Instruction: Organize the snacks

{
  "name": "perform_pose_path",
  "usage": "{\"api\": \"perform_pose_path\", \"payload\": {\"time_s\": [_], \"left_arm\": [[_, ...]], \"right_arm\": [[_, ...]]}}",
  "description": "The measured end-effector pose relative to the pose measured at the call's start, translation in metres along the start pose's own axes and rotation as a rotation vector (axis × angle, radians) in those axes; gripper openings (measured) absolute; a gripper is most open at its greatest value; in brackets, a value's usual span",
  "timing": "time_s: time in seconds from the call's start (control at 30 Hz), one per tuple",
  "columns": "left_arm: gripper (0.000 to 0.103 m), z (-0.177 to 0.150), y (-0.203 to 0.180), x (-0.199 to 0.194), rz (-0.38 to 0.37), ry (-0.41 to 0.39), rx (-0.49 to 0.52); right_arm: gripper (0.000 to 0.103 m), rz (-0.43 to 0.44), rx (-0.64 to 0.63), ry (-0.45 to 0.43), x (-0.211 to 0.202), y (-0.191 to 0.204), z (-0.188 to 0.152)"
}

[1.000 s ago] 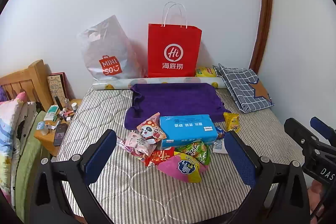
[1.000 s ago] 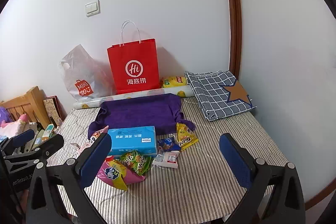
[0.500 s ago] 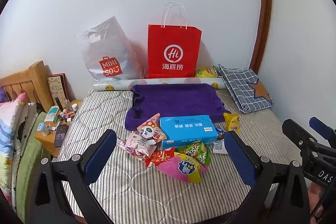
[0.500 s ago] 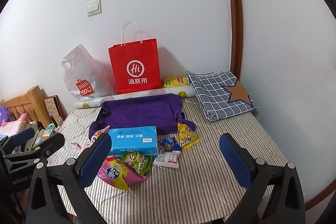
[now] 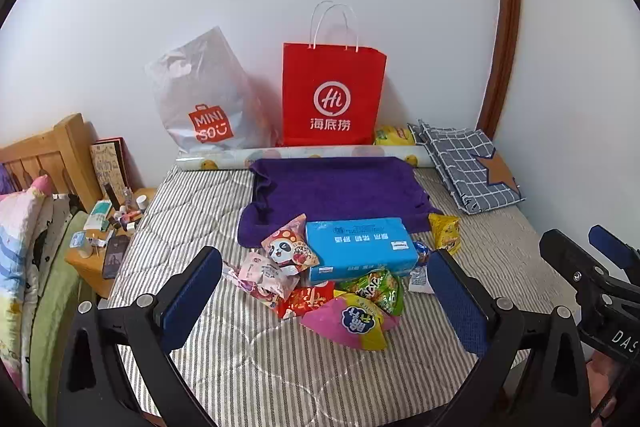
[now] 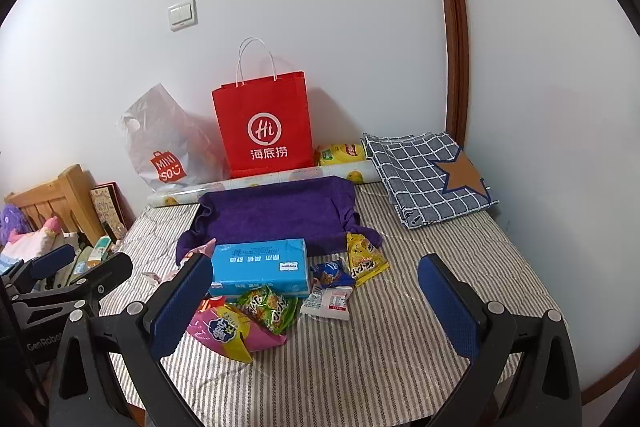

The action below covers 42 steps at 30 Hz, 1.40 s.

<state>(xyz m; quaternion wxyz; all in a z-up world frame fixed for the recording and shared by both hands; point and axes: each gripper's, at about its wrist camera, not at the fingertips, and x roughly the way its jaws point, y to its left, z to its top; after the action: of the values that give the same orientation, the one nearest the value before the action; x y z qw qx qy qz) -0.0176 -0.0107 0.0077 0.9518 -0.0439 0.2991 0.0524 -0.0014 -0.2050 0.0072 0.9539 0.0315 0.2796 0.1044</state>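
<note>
my left tongs (image 5: 326, 303) gape empty | my right tongs (image 6: 316, 301) likewise | crinkly pink-and-yellow foil snack bag (image 5: 356, 321) at 12 o'clock on striped mattress (image 5: 192, 211) | light, slippery; pinch sealed edge

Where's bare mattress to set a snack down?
Free: striped mattress between the yellow packet and checked cloth; also the near strip before the pink bag, and left of the purple towel. Crowded: around the blue box.

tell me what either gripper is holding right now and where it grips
Nothing is held: the left gripper and right gripper are both open above the snacks.
</note>
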Motion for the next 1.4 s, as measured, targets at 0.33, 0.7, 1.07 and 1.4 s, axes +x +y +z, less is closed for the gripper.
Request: {"api": "perform_pose_path", "payload": {"time_s": [0.33, 0.7, 1.07, 1.4], "left_arm": [[0.101, -0.006, 0.009, 0.044, 0.01, 0.069, -0.004], [0.101, -0.024, 0.026, 0.118, 0.054, 0.228, -0.019], [0.101, -0.028, 0.039, 0.161, 0.057, 0.327, -0.026], [0.101, -0.031, 0.053, 0.191, 0.014, 0.386, -0.027]], "right_arm": [[0.103, 0.001, 0.004, 0.074, 0.044, -0.004, -0.01], [0.103, -0.094, 0.064, 0.291, 0.13, -0.029, -0.043], [0.103, -0.141, 0.047, 0.335, 0.18, -0.056, -0.055], [0.098, -0.111, 0.07, 0.336, 0.211, -0.066, -0.05]]}}
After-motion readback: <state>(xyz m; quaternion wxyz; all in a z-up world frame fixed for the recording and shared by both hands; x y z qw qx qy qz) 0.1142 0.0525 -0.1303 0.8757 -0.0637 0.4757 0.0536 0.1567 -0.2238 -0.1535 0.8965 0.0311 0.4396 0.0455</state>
